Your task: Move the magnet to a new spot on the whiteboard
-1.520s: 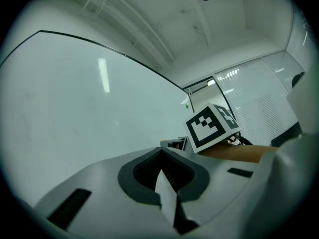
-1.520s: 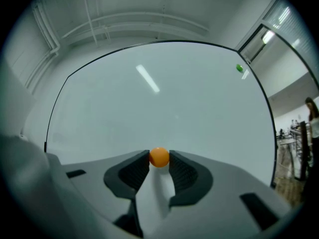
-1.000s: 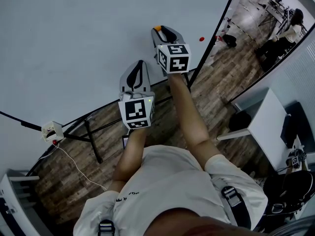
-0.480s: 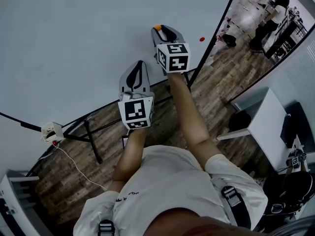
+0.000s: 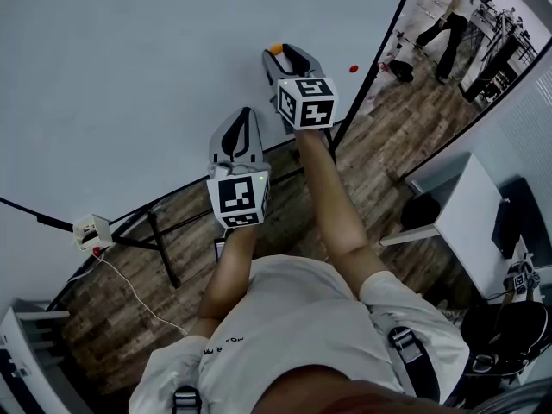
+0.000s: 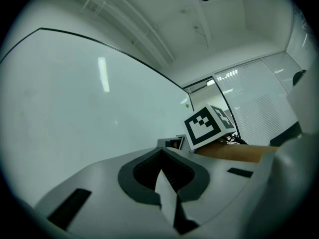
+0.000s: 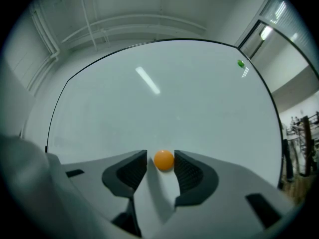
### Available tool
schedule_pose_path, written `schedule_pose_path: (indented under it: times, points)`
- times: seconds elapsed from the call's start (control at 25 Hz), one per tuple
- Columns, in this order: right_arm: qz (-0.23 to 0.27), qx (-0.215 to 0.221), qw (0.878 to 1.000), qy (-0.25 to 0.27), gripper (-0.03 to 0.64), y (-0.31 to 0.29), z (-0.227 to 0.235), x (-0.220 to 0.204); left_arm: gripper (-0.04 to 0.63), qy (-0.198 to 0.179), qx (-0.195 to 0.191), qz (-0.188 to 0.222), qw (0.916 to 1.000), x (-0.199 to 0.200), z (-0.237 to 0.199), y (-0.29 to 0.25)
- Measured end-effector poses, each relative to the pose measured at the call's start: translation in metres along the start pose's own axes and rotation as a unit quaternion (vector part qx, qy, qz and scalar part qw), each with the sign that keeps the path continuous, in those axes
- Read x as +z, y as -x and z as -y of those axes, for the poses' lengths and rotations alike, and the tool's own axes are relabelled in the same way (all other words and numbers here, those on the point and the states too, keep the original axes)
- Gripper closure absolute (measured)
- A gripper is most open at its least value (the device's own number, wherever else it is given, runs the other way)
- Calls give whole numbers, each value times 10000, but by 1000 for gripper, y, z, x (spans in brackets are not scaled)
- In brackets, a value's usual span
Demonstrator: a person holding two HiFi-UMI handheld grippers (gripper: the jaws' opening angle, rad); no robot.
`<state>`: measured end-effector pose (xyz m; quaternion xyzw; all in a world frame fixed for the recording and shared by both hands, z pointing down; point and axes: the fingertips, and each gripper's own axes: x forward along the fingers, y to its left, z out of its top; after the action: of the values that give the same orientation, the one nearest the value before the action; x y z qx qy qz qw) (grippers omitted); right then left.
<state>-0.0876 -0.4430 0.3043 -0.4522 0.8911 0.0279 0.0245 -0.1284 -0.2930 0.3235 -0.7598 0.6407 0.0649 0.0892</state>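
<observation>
The magnet [image 7: 164, 160] was a small, round, glossy orange disc, stuck flat on the whiteboard [image 7: 149, 108]. It sat in the board's lower right part, clear of the bottom and right edges. It lay between the jaws of the right gripper [image 7: 160, 158], which had just been opening, with a slim gap on each side. The whiteboard stood upright, plain white and unmarked, with a thin dark frame.
</observation>
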Motion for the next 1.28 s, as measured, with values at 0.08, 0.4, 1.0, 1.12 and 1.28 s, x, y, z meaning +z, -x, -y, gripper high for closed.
schedule_pose_path:
  times: [0.08,0.4,1.0,1.12,1.28]
  points:
    - [20,-39,10000,-38,451,1,0,2,592,-18,-4,3,10000,0,-1,1]
    - [77,-78,9999,-98,453,9,-1,8,592,1,-20,8,10000,1,1,4]
    - [395,-47,9992,10,584,53,-6,24,592,-1,-173,56,9998,10,15,1]
    - [446,-55,9989,-103,603,62,-4,24,592,-13,-196,59,9998,12,18,1]
    - [428,-47,9990,-154,603,72,-6,21,592,-21,-224,85,9997,13,21,2]
